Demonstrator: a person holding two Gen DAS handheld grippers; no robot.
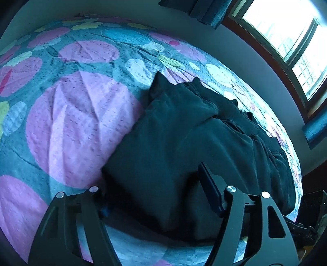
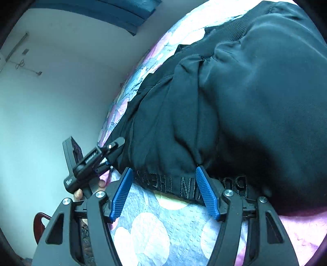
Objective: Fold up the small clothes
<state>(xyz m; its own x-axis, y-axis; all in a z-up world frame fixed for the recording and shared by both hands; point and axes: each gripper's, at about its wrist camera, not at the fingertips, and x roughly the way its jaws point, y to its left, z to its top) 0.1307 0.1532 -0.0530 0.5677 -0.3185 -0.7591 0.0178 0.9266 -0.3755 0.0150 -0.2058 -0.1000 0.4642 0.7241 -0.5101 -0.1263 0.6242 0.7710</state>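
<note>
On my right gripper point(image 2: 163, 191) the jaws stand apart, the blue ribbed pads point(image 2: 206, 191) splayed wide with nothing pressed between them; the hem of the dark garment point(image 2: 235, 98) crosses the gap just past the tips, and I can read stitched lettering point(image 2: 190, 185) along that edge, upside down to me and only partly legible. Under the gap lies the bedspread point(image 2: 155, 231), pale with white and yellow circles here. To the left of my right gripper I see the left gripper point(image 2: 96, 161) from the side, dark body with a label, at the garment's near corner, and a few fingertips of the person's hand point(image 2: 90, 189) showing beneath it. From the left wrist camera, my left gripper point(image 1: 151, 190) also has its jaws apart: one finger point(image 1: 208, 188) lies over the dark cloth, the other sits at the garment's left edge, and I see no fabric pinched between them. The garment point(image 1: 184, 143) is heaped in thick, loosely doubled layers on the right side of the bed, its folds running away toward the far edge. The bedspread point(image 1: 77, 122) spreads out to the left, teal with large pink circles and smaller yellow and white ones. Beyond the bed there is a pale wall point(image 1: 245, 49), a bright window point(image 1: 290, 36) in a dark wooden frame at upper right, and a blue curtain point(image 1: 208, 12) hanging beside it.
</note>
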